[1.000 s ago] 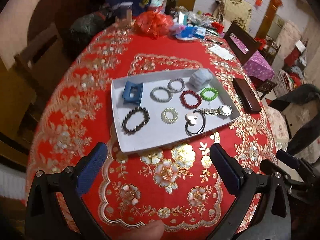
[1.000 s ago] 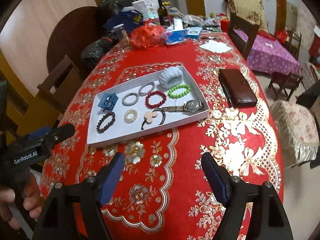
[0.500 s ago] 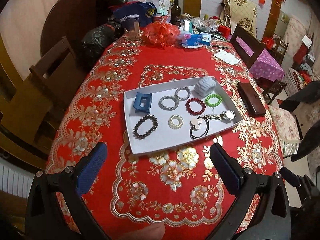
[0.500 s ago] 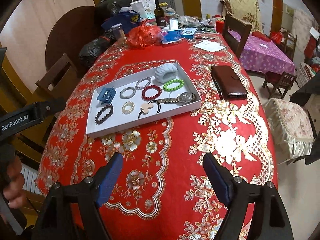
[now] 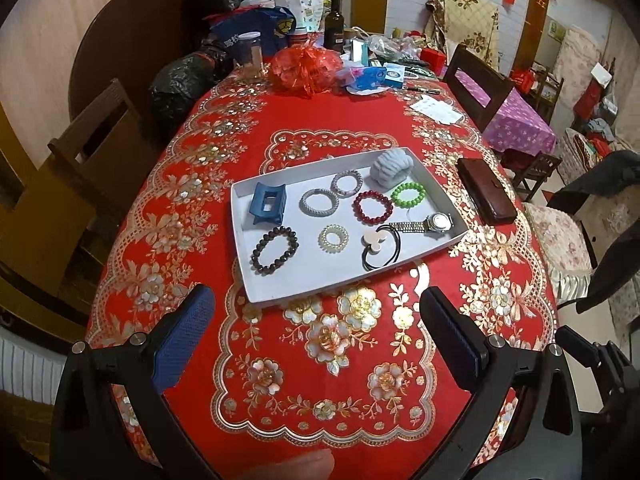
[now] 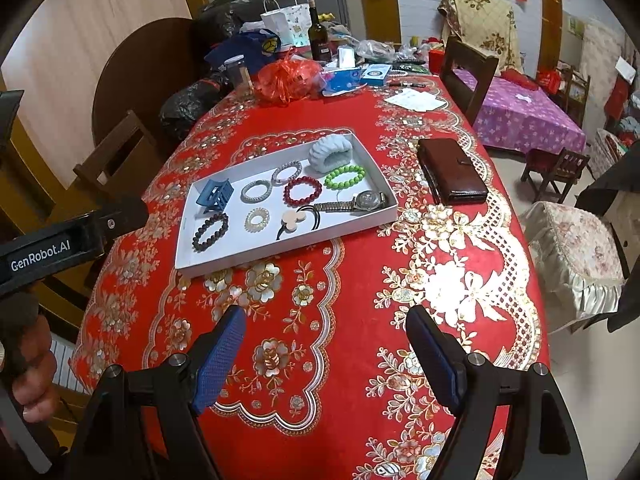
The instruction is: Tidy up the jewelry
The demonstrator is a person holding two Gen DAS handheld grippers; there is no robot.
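White tray [image 5: 280, 292]: lay mid-table on the red cloth [image 5: 328, 392], ahead of both grippers.
Jewelry: bracelets [image 5: 274, 250], watch [image 5: 438, 223] and clip [image 5: 267, 203] lay inside the tray.
Left gripper [image 5: 316, 320]: jaws wide apart, empty.
Right gripper [image 6: 324, 338]: jaws wide apart, empty.

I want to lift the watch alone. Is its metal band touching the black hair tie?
Cannot tell. In both wrist views the watch band's end meets the black hair tie loop with no visible gap, but neither view shows whether they press together or merely overlap.
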